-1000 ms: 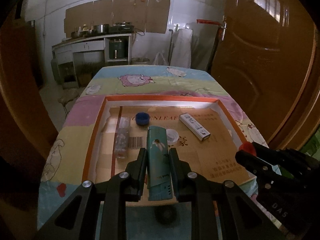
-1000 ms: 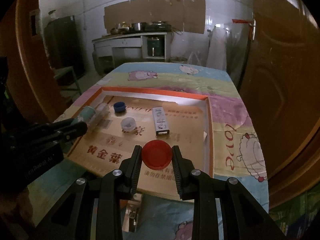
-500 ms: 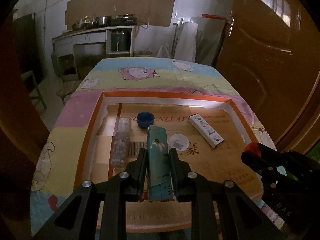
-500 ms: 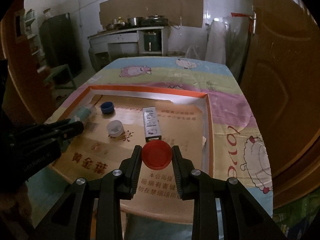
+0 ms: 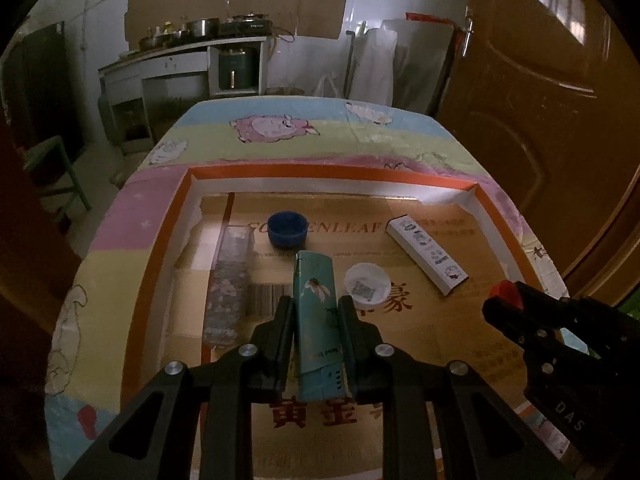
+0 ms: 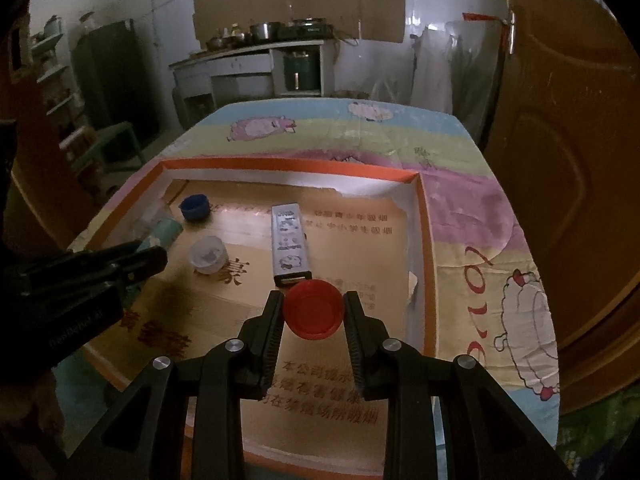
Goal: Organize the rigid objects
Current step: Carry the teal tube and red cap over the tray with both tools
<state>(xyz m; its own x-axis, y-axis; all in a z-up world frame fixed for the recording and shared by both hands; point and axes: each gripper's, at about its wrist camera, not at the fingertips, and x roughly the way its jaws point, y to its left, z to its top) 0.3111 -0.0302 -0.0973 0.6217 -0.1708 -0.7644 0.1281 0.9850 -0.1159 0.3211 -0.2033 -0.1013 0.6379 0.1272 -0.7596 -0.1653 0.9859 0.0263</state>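
My left gripper is shut on a teal box and holds it above the orange-rimmed cardboard tray. My right gripper is shut on a red bottle cap, held over the tray's near right part. In the tray lie a blue cap, a white cap, a white printed box and a clear wrapped stick. The right gripper shows at the right of the left wrist view.
The tray sits on a table with a cartoon-print cloth. A brown door stands to the right. A counter with pots is at the far wall. A green chair stands to the left.
Both grippers have moved forward over the tray, each keeping hold of its object. The tray's contents have not moved.
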